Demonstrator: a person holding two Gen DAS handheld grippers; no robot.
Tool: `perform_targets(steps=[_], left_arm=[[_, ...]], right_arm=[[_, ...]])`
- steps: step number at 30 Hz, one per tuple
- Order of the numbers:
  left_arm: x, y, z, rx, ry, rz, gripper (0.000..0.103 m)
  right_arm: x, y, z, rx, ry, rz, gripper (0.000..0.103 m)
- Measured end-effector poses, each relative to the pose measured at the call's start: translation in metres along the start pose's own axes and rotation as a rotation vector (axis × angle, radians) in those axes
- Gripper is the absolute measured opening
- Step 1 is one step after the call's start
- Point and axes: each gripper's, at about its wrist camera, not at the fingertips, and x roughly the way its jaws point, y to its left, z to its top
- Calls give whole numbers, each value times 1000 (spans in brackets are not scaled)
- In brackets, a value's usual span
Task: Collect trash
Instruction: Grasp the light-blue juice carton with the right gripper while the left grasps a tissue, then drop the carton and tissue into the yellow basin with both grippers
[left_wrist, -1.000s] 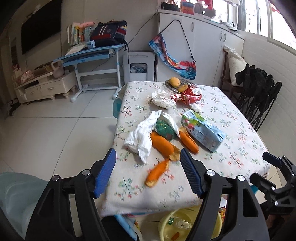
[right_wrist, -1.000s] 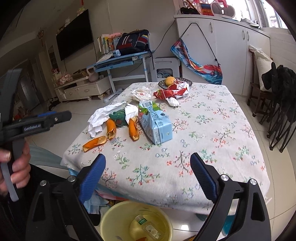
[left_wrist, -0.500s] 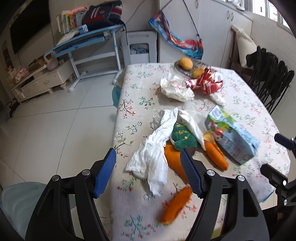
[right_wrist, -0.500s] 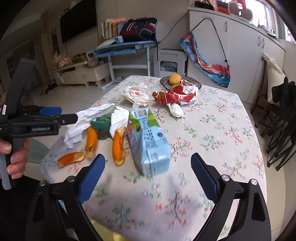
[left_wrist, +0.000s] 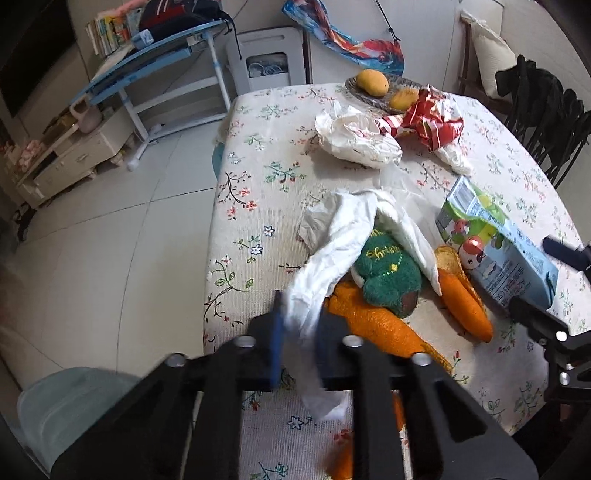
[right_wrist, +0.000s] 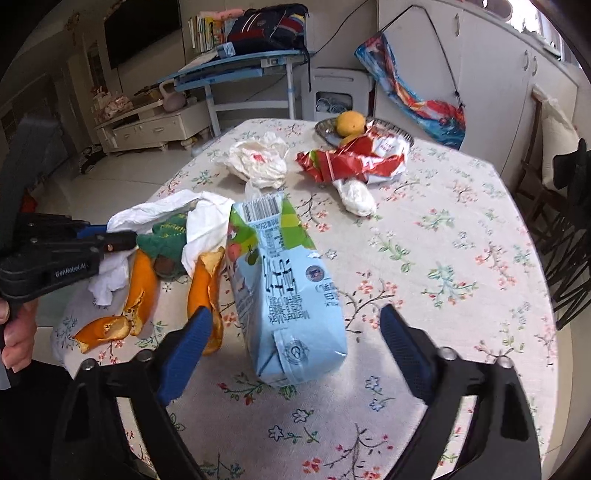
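Three orange peels (right_wrist: 138, 284) on the tabletop (right_wrist: 443, 236), maybe a fourth, hard to tell. Left tool (left_wrist: 297, 332) is clamped on one white tissue (left_wrist: 332, 254). Right tool (right_wrist: 295, 354) is closing around one milk carton (right_wrist: 291, 295), pads not touching.

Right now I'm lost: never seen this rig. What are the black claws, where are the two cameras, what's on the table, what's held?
There is no robot. A person holds a two-finger tool in each hand, and a fisheye camera on each one looks along its fingers. The left view shows the left tool shut on a white tissue. The right view shows the right tool with its jaws closing around a blue milk carton, pads not yet touching it; the person's hand is at that picture's left edge. The flowered tablecloth also carries orange peels, a green cloth, a crumpled white bag, a red wrapper and a fruit dish.
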Motion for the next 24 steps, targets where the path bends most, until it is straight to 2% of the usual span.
perform_targets(steps=[1,3,8,12,24], left_arm=[[-3,2,0,-6,-13,3,8],[-10,5,0,-25,-39,4,7],[-53,17,0,-96,-204,-27,6],[-82,18,-4,-124,-302,-55,6],[-116,5,-30,-140,-380,-110,6]], right_arm=[[2,-1,-1,5,15,9,56],[3,-4,-4,25,24,28,56],[-11,-12,-6,75,-5,66,55],[-25,-22,-8,150,-39,119,55],[-77,-40,-21,282,-147,220,55]])
